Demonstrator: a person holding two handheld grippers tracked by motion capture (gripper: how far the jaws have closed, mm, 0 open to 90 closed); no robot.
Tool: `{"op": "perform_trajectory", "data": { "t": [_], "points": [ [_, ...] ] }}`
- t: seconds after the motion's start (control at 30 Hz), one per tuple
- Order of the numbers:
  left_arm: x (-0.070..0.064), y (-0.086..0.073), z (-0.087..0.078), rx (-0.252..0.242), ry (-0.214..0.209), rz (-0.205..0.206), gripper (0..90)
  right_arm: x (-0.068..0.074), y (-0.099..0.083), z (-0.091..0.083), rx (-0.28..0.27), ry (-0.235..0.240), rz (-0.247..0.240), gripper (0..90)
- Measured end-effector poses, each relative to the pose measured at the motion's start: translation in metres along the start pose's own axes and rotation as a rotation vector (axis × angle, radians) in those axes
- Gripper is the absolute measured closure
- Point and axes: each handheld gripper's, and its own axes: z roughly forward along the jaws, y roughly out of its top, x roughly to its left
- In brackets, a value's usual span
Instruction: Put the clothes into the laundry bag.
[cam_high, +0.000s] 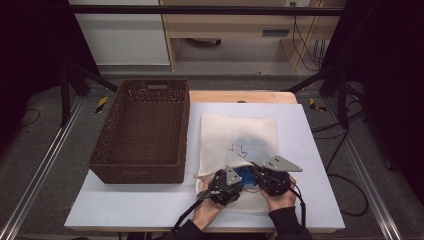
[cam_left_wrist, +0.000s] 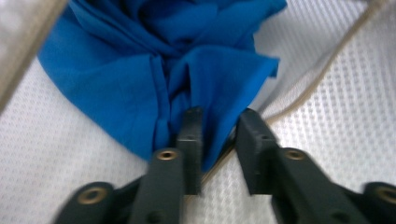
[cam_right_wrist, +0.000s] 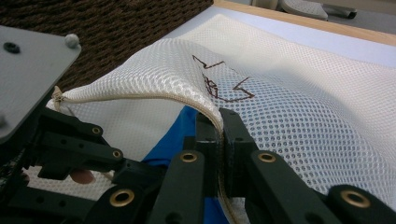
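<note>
**Blue cloth at the mouth of a mesh bag**

White board covers the table (cam_high: 310, 150), with dark floor and metal rails on both sides and pale cabinets beyond. At the left of the board stands a brown woven basket (cam_high: 142, 131), with nothing visible in it. Just to its right lies a cream mesh bag (cam_high: 239, 137) with a dark mark drawn on it, its open mouth turned toward the person. A blue cloth (cam_left_wrist: 140, 79) sits bunched at that mouth, between the two grippers.

Both things look light and limp. The cloth will likely fold and slide rather than push as one piece, so a pinch on a gathered fold should hold better than a grip on a single loose edge. The mesh is floppy too; its corded hem (cam_right_wrist: 154, 97) looks like the firmest place to take it.

The left gripper (cam_left_wrist: 217, 135) has its jaws partly open, a narrow gap between them, and a hanging corner of the blue cloth lies in that gap against the inner jaw; whether it is truly pinched I cannot tell. The right gripper (cam_right_wrist: 219, 140) has its jaws closed tight on the bag's hem, lifting the upper layer so the mouth gapes, with the blue cloth showing underneath.
</note>
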Motion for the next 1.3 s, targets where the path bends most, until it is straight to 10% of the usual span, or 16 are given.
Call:
{"op": "perform_trajectory", "data": {
  "t": [0.1,0.5,0.73,1.0,1.3],
  "points": [
    [-0.003,0.005,0.008,0.009,0.042,0.012,86.4,0.000,0.000,0.000,0.001,0.002,0.000,87.1],
    [0.000,0.015,0.024,-0.046,0.072,0.017,83.6,-0.001,-0.001,0.001,0.003,-0.002,0.006,87.1],
    [-0.003,0.001,-0.024,-0.114,0.015,0.022,63.8,-0.001,-0.002,-0.002,-0.004,-0.001,0.002,85.6],
    [0.024,-0.023,-0.090,-0.188,0.041,-0.032,49.6,-0.003,-0.012,-0.010,0.014,0.045,-0.002,65.0],
    [0.047,-0.042,-0.096,-0.107,0.109,-0.060,39.2,-0.008,-0.024,-0.031,-0.022,0.002,0.028,44.9]
  ]
}}
